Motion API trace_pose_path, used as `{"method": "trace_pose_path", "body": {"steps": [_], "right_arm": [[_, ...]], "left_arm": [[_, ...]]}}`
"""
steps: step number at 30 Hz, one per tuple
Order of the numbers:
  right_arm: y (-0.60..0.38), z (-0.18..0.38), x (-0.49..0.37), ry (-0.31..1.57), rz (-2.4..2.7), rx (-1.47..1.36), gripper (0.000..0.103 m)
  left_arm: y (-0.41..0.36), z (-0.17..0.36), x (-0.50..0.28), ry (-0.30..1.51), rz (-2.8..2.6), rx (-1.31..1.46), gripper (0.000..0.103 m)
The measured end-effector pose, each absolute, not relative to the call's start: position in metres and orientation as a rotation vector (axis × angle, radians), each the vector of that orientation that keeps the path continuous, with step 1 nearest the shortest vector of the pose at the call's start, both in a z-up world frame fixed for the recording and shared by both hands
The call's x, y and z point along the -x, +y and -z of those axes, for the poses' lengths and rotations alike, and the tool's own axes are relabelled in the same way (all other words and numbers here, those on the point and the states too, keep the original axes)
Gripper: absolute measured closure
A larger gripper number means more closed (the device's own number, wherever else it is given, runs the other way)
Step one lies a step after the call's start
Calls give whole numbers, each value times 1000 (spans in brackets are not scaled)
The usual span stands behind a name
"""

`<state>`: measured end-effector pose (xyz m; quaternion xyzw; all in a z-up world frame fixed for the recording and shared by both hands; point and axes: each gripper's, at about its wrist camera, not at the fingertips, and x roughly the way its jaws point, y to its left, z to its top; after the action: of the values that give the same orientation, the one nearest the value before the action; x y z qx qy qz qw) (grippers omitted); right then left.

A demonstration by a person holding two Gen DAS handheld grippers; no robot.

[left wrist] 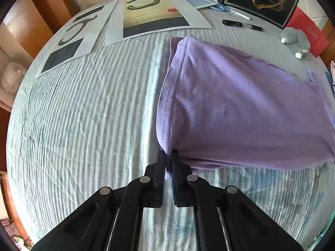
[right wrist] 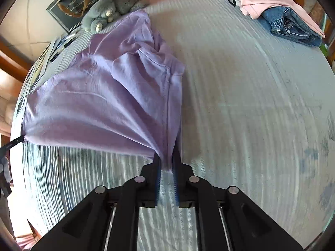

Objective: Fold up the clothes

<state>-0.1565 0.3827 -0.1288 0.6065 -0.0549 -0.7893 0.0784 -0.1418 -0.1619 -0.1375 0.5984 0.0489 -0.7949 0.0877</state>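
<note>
Two corners of the purple T-shirt [left wrist: 240, 108] are now in your grip, one in each pair of tongs. The left tongs [left wrist: 168, 156] are pressed almost fully together on the hemmed corner, with only thin cloth between the pads. The right tongs [right wrist: 166, 159] are closed on a thicker gathered bunch of the same garment, so a small gap stays between the pads.

The T-shirt hangs stretched between both tongs, lifted at the near edge, while its far part lies on the striped cloth of the tabletop [left wrist: 94, 108], close to the grey plush toy [right wrist: 108, 10].

Some risks I judge from here. The right grip holds a bunched fold, not a flat corner, so one layer can slip out when you pull. If you pull both hands apart too strongly, the thin left corner may escape. If you carry the shirt forward carelessly, it can drag over the plush toy, the pens [left wrist: 242, 24] or the printed sheets [left wrist: 155, 12] and push them. Uneven height of your hands would give a crooked fold.
</note>
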Motion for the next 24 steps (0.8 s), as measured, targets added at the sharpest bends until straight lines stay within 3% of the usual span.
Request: {"method": "trace_pose_path", "body": {"steps": [1, 3, 4, 5, 6, 8, 12, 14, 15, 16, 17, 20, 21, 22, 23, 24], "right_arm": [[384, 123, 156, -131, 2375, -1806, 59], [388, 105, 157, -123, 2413, -1730, 43], [389, 94, 163, -147, 2442, -1668, 44], [391, 84, 168, -171, 2468, -1606, 44], [393, 78, 177, -188, 2487, -1560, 44], [394, 75, 200, -223, 2503, -1514, 44], [381, 89, 237, -163, 2478, -1545, 30], [373, 102, 249, -136, 2434, -1584, 33], [374, 107, 254, -124, 2407, -1643, 75], [377, 114, 256, -98, 2411, -1712, 95], [380, 120, 258, -74, 2414, -1778, 95], [396, 121, 255, -113, 2487, -1809, 94], [399, 120, 255, -108, 2523, -1816, 86], [402, 118, 254, -104, 2558, -1823, 62], [406, 116, 253, -117, 2588, -1826, 51], [410, 109, 252, -165, 2613, -1787, 50]], "left_arm": [[-162, 133, 141, 146, 2379, -1783, 96], [-160, 113, 144, 149, 2458, -1732, 95], [-160, 102, 147, 152, 2504, -1693, 93], [-159, 91, 153, 154, 2548, -1646, 84], [-159, 84, 161, 152, 2580, -1611, 66], [-158, 80, 183, 134, 2612, -1592, 55], [-157, 97, 229, 94, 2582, -1628, 55], [-158, 112, 237, 123, 2553, -1679, 55], [-158, 120, 241, 122, 2531, -1703, 66], [-155, 132, 244, 53, 2476, -1723, 83], [-153, 142, 247, -1, 2430, -1736, 100], [-154, 144, 247, 20, 2429, -1708, 99], [-154, 143, 248, 13, 2422, -1712, 98], [-155, 142, 248, 7, 2421, -1711, 97], [-156, 141, 247, 6, 2422, -1709, 95], [-158, 139, 246, 27, 2432, -1704, 95]]}}
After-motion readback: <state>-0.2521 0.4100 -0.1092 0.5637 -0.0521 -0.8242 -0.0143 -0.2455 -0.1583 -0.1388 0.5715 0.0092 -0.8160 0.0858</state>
